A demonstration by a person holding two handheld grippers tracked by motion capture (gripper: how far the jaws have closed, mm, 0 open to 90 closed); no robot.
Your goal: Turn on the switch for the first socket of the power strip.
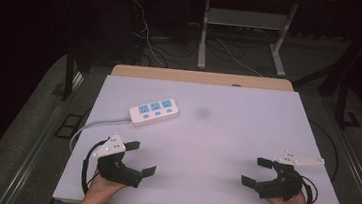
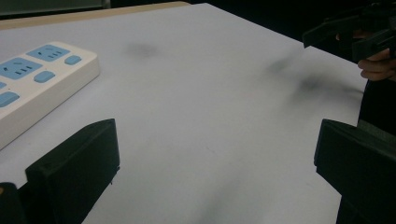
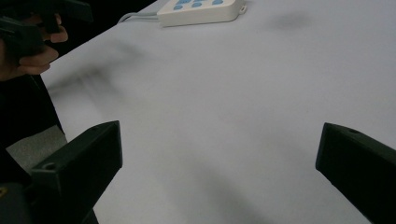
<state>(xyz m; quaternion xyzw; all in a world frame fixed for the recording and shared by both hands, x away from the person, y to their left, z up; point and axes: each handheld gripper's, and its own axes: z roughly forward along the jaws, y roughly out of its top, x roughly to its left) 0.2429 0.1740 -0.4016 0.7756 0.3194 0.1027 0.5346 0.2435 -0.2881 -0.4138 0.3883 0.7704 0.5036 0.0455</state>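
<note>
Your two hands come in at the near edge of the table point(image 1: 268, 110), each one holding a gripper. Your left gripper point(image 1: 142, 157) has its jaws wide apart and holds nothing; your right gripper point(image 1: 257, 170) is the same, wide and empty. Both hover low over the bare white top, well apart from each other.

Nearest to your left gripper lies the power strip point(image 1: 153, 112), white with three blue sockets and blue buttons. It sits flat on the left half of the table, slightly turned, and its grey cable point(image 1: 97, 124) runs off toward the left edge. In the left gripper view the power strip point(image 2: 32, 84) is just beside the left jaw, but not between the jaws.

I judge that the step now is the approach to the strip. To do it well, turn your left gripper so that the jaws stand across the short width of the body, not along its length, because the long side looks too wide for them. Come down near one end, away from the buttons, so that you do not press a switch. Keep the cable free; it can drag the strip when you lift. Your right gripper can wait where it is.

No container stands on the table, so nothing is to be filled or emptied.
</note>
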